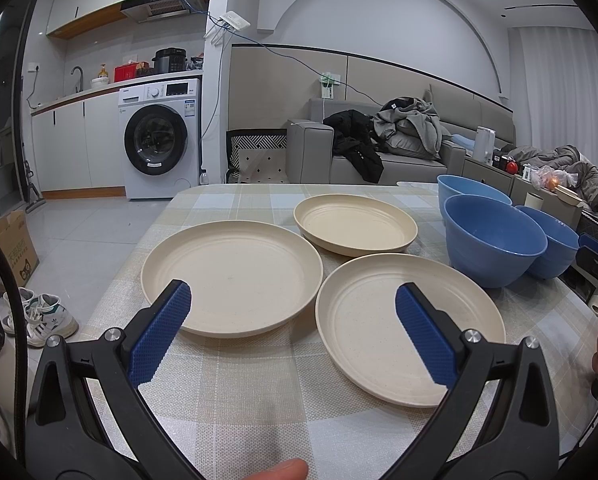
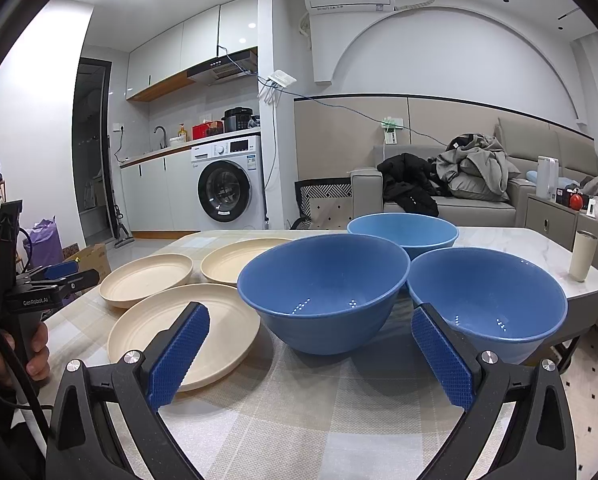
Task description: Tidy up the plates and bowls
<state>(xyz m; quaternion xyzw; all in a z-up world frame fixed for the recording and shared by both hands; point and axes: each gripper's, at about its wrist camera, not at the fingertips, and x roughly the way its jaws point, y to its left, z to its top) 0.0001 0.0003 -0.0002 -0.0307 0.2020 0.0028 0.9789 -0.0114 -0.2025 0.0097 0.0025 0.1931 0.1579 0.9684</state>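
Both tools are up at the near edge of the surface and nothing has been lifted yet. The left tool is spread wide and empty, hovering over the gap between the near-left plate and the near-right plate. A third plate lies farther back, its near rim just beside the other two. All three lie flat and separate, so no stack has been started. Over on the right, the right tool is also spread and empty, lined up on the front bowl. A second bowl sits to its right, rims apparently touching, and a paler third bowl stands behind them. All three are upright and side by side, none nested. By my read, the task is at its very start: the plates need stacking, the bowls need nesting, and every piece is waiting.
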